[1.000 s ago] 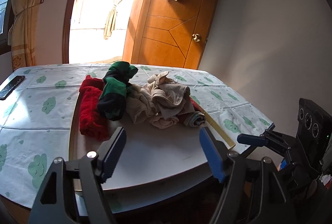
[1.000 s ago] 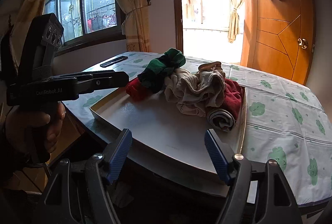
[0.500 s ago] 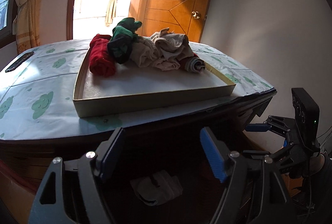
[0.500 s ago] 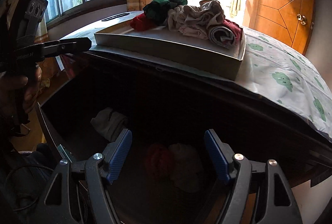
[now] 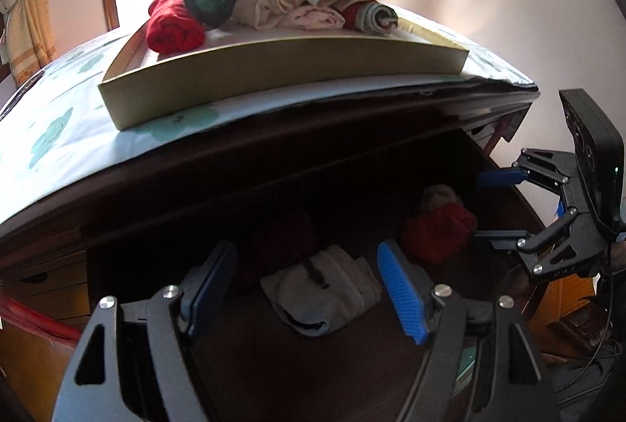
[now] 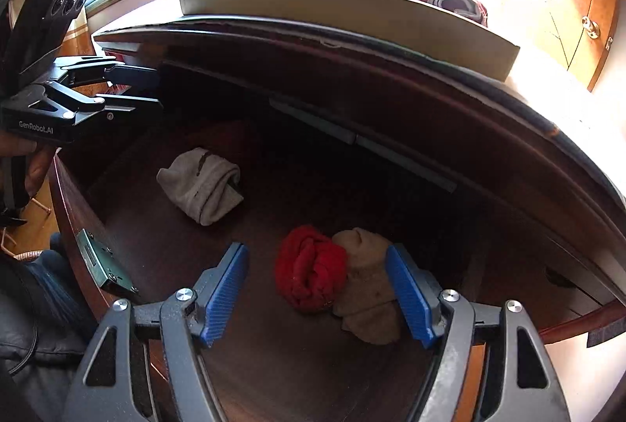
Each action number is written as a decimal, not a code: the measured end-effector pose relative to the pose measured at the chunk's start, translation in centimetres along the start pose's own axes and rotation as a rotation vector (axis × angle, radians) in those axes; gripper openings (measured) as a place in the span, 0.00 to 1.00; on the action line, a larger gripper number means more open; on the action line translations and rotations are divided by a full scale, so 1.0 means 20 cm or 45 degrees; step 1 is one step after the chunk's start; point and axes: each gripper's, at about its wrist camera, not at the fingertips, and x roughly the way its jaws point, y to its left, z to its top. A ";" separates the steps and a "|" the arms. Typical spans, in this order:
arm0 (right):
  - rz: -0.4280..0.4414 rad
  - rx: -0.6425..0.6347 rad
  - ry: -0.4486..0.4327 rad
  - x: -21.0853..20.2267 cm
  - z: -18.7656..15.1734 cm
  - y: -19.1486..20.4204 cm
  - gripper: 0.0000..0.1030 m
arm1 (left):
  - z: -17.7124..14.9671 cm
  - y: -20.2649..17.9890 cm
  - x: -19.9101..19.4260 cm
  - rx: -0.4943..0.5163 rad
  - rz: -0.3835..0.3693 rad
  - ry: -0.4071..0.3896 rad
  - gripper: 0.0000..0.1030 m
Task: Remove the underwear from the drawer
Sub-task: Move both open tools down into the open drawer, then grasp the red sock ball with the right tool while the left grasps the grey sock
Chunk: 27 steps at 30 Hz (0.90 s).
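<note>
Below, both grippers hang spread and empty over the open dark-wood drawer (image 6: 250,363): left gripper (image 5: 303,289) above a grey folded underwear (image 5: 322,295), right gripper (image 6: 319,297) above red underwear (image 6: 309,267) touching a tan one (image 6: 369,289). "GenRobot.AI" marks the left gripper; a fourth, darker piece is perhaps behind.

Glossy dark wood drawer (image 6: 274,363); soft ribbed cloth underwear (image 6: 203,183); matt cardboard tray (image 5: 281,66).

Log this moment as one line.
left tongs: open, over grey roll | right tongs: open, over red roll | drawer: open
</note>
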 end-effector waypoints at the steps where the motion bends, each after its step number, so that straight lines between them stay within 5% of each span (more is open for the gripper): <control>1: 0.001 0.000 0.012 0.01 0.00 0.00 0.72 | 0.00 -0.01 0.01 0.018 -0.001 0.015 0.73; 8: 0.016 -0.018 0.100 0.06 -0.01 0.03 0.71 | -0.01 -0.04 0.12 0.103 -0.077 0.176 0.73; 12: 0.042 -0.030 0.174 0.11 -0.01 0.04 0.59 | 0.00 -0.05 0.20 0.157 -0.116 0.289 0.73; 17: 0.080 -0.038 0.224 0.15 -0.01 0.04 0.58 | 0.01 -0.04 0.30 0.146 -0.242 0.445 0.73; 27: 0.130 -0.026 0.299 0.19 -0.01 0.02 0.58 | 0.00 -0.04 0.39 0.135 -0.292 0.578 0.73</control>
